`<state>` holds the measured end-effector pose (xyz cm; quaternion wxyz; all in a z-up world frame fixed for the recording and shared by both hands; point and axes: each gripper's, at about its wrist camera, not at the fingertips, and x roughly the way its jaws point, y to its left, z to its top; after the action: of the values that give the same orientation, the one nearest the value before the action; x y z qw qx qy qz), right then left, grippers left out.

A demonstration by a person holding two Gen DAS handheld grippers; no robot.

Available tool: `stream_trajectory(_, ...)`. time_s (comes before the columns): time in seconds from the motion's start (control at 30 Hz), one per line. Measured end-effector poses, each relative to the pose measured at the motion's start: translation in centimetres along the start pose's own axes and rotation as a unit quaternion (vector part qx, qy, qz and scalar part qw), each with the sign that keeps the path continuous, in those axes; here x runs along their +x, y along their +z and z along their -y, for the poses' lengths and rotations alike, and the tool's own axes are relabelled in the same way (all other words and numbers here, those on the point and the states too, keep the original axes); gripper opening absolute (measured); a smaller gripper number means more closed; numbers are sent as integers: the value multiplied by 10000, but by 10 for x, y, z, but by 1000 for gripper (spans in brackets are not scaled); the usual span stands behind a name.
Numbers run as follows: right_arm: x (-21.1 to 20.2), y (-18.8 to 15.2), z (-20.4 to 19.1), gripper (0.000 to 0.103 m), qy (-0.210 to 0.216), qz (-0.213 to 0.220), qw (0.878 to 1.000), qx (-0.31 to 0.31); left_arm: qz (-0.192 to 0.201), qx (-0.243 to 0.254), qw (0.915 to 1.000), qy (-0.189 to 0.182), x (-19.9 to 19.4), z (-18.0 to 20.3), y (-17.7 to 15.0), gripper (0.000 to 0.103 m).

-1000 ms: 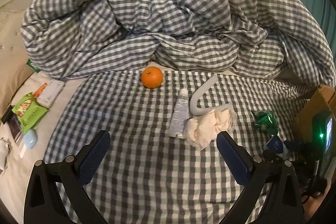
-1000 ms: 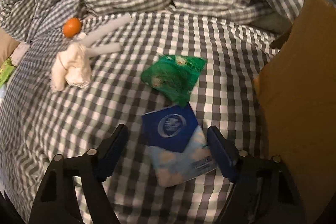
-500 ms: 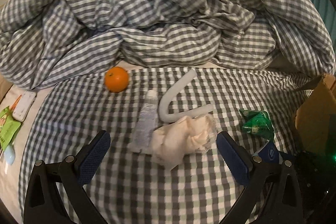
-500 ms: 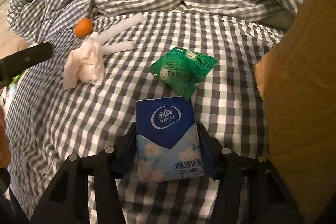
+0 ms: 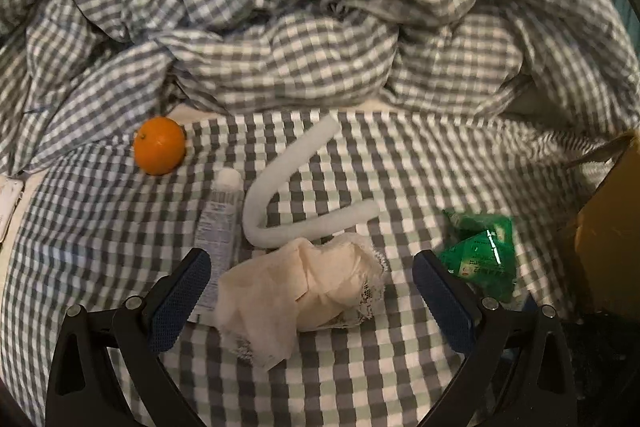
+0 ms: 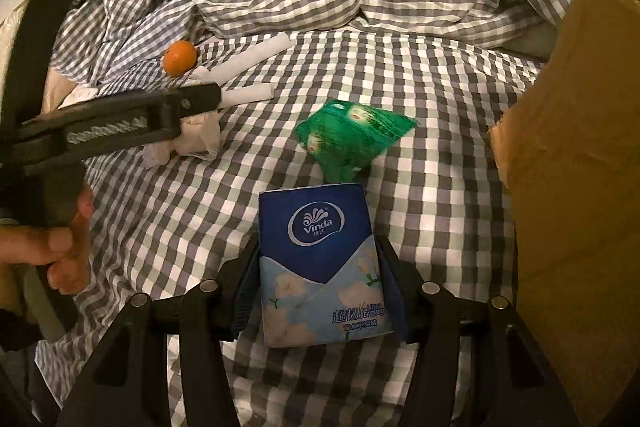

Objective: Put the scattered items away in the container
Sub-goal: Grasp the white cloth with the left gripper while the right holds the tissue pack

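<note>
Left claw [image 5: 310, 277] has lowered over one crumpled cloth [image 5: 304, 291].

Wide-spread left claw [image 5: 312, 291] over crumpled cream cloth [image 5: 304, 291], beside white tube [image 5: 218, 227], orange [image 5: 159, 145], green packet [image 5: 480, 251].

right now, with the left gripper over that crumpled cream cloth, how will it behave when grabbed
The cream cloth looks soft and bunched, so it will probably squash and droop. Its lacy edge may snag. It touches the white tube, which might shift.
</note>
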<state>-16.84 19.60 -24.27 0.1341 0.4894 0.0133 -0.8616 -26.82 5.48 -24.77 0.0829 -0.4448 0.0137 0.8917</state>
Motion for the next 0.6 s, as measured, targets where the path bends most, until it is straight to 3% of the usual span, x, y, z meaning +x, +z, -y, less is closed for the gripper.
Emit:
stream_trajectory(0.07, -1, 0, 0, 54, 22, 9, 10000, 1, -181, 2, 9998, 22, 11, 1, -3, 101)
stream_trajectory(0.1, -1, 0, 0, 54, 30, 15, 10000, -6, -291, -4, 9996, 29, 17, 2, -5, 93)
stream_trajectory(0.17, -2, -1, -2, 54, 57, 19, 10000, -26, -392, -1, 9991, 134, 23, 1, -10, 72)
stream_trajectory(0.2, -2, -1, -3, 54, 75, 23, 10000, -42, -435, -1, 9988, 224, 26, 0, -13, 56)
stream_trajectory(0.33, -1, -1, -7, 54, 128, 25, 9999, -72, -432, -105, 9989, 135, 22, -7, -13, 22)
stream_trajectory(0.6, -9, -2, -19, 54, 248, 105, 9995, -160, -169, -206, 9996, 55, -4, -14, -7, 16)
